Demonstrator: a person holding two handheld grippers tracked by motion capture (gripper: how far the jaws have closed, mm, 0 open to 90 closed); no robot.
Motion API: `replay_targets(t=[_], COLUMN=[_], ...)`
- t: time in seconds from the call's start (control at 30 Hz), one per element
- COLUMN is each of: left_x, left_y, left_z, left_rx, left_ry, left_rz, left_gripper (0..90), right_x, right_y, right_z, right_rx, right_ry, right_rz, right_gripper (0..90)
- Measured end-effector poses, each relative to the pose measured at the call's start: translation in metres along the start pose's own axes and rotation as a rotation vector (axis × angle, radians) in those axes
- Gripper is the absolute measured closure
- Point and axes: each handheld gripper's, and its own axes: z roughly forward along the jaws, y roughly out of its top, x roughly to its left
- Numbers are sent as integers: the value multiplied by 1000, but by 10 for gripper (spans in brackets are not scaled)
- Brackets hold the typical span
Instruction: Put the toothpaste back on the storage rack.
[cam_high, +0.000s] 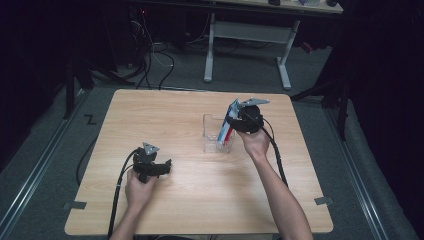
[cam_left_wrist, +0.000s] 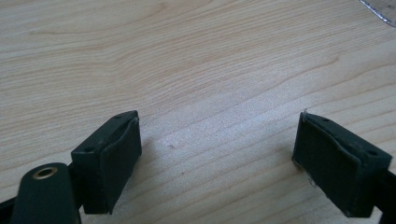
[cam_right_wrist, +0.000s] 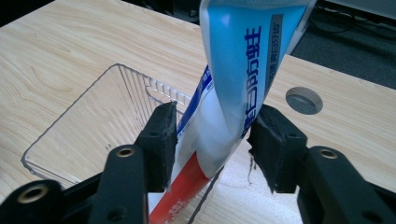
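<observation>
A toothpaste tube (cam_right_wrist: 233, 79) stood nearly upright btwn the jaws of the right gripper (cam_right_wrist: 212, 135), long axis running up-down w/ a slight lean, flat crimped end up top & the red lower end (cam_right_wrist: 184, 186) pointing down into a clear plastic box (cam_right_wrist: 88, 126). The jaws pressed the tube from both sides, clenched on its white mid-section. Tube was blue & white w/ blue printed characters down one side; a red band marked the bottom. From the high view, the tube (cam_high: 228, 122) rose out of the box (cam_high: 212, 131) just beside the right hand (cam_high: 255, 140) near mid-table. The left gripper (cam_left_wrist: 217, 154) hovered low over bare wooden table (cam_left_wrist: 196, 60), jaws spread wide, nothing btwn the pads (cam_left_wrist: 119, 163); left hand (cam_high: 140, 187) held it well apart from the box.
</observation>
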Motion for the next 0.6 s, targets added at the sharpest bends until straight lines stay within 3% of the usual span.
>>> replay_targets(t=[0.6], left_x=[0], left_y=[0], left_z=[0], left_rx=[0], left_ry=[0], left_rz=[0], left_gripper=[155], right_x=[-4], right_y=[-1], right_z=[-22], right_rx=[-59], right_ry=[27], right_rz=[16], right_gripper=[438])
